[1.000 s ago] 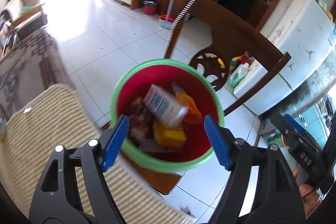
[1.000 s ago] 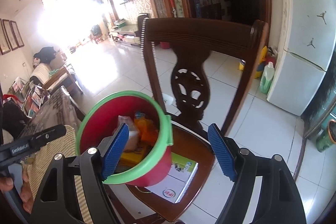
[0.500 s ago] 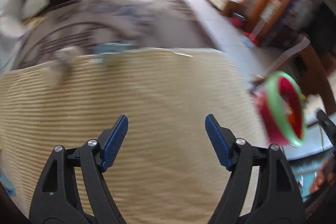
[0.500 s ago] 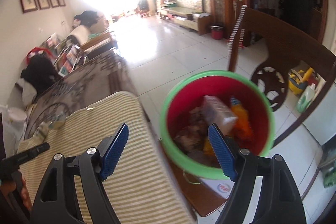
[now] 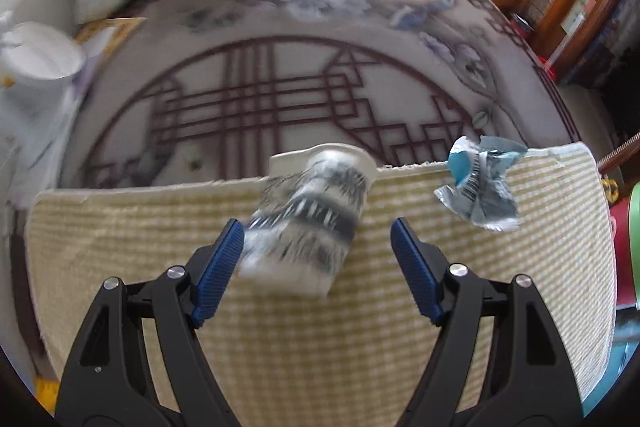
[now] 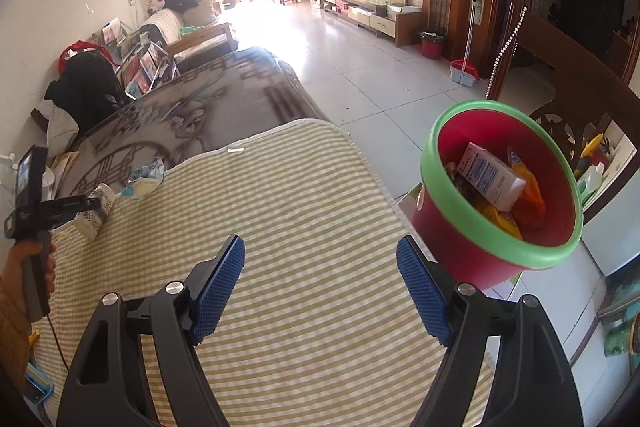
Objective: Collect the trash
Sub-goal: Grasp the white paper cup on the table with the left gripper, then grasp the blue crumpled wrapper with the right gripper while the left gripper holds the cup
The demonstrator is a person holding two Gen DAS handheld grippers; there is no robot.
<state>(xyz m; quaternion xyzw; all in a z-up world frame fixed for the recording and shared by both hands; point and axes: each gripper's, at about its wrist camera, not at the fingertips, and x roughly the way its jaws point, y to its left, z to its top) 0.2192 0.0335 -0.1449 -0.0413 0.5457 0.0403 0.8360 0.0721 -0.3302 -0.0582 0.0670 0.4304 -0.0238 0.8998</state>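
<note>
A white paper cup with dark markings (image 5: pixel 308 223) lies on its side on the striped mat (image 5: pixel 320 327), just ahead of my open left gripper (image 5: pixel 316 259) and between its fingers' line. A crumpled blue-silver wrapper (image 5: pixel 478 183) lies to the right at the mat's far edge. In the right wrist view my right gripper (image 6: pixel 320 283) is open and empty above the mat (image 6: pixel 304 227). The red bin with a green rim (image 6: pixel 500 195), holding a carton and orange packets, stands to its right. The cup (image 6: pixel 94 213) and wrapper (image 6: pixel 144 179) show far left there.
A patterned dark tabletop (image 5: pixel 280 87) extends beyond the mat. A white container (image 5: pixel 36 55) stands at far left. A wooden chair (image 6: pixel 568 99) stands behind the bin. Tiled floor (image 6: pixel 360 59) stretches away, with a sofa (image 6: pixel 188 31) and TV cabinet (image 6: pixel 372 15).
Both grippers swung left from the bin toward the mat. The left gripper has closed in on the lying cup, which now sits between its open fingers.
</note>
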